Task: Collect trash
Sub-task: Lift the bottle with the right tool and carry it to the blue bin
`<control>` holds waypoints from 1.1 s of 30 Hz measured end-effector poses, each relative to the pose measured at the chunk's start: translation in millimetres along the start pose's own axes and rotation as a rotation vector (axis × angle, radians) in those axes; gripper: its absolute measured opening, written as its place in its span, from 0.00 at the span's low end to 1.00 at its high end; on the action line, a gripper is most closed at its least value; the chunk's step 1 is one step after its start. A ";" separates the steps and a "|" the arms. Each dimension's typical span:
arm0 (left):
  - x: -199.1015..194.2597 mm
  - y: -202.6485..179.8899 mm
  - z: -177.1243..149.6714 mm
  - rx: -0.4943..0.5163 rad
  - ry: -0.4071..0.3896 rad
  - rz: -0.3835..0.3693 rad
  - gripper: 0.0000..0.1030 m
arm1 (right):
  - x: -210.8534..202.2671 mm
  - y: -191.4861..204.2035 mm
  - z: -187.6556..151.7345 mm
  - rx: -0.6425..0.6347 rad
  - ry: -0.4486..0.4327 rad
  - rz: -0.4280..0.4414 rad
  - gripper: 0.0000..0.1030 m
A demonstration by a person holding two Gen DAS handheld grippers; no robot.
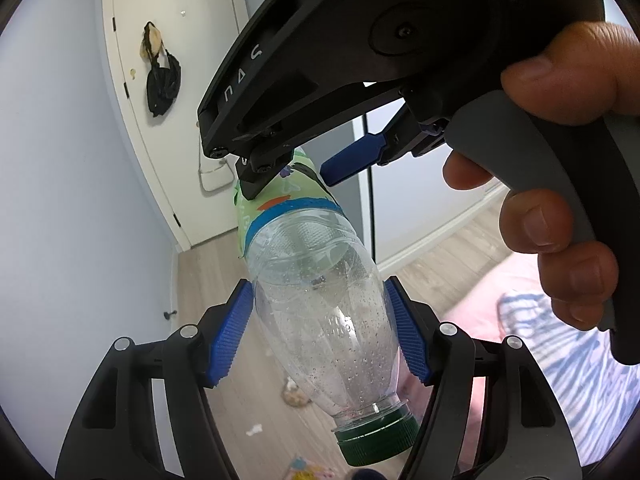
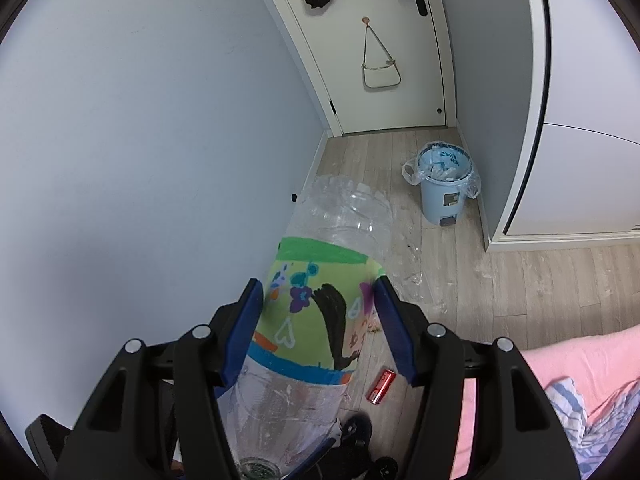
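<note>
Both my claws, left [image 1: 320, 334] and right [image 2: 320, 330], clamp the empty bottle [image 1: 320, 300]; it feels light, slippery and easily crushed.

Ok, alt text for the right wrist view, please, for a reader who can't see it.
The right gripper holds a clear plastic bottle by its colourful label, pointing toward a lined blue bin standing by a white door. A red can lies on the wooden floor, with pink bedding at the lower right.
</note>
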State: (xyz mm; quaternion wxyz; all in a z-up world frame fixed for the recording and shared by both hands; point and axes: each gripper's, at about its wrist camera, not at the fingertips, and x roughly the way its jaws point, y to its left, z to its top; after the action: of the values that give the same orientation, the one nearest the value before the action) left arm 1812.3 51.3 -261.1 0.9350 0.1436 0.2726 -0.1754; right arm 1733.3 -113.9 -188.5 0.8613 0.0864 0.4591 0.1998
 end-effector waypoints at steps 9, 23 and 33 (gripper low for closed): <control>59.4 62.7 25.7 0.019 -0.030 -0.033 0.63 | 54.0 8.7 65.7 0.045 0.017 -0.036 0.60; 121.9 87.5 64.6 0.063 -0.059 -0.060 0.62 | 97.6 -5.9 138.6 0.086 0.020 -0.043 0.65; 190.9 54.5 102.3 0.110 -0.030 -0.038 0.62 | 121.6 -80.1 200.7 0.121 0.010 0.000 0.61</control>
State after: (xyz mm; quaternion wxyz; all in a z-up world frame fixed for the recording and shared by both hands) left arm 2032.2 15.3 -275.7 0.9263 0.1870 0.2510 -0.2100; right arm 1980.8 -127.9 -194.0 0.8523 0.1374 0.4746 0.1719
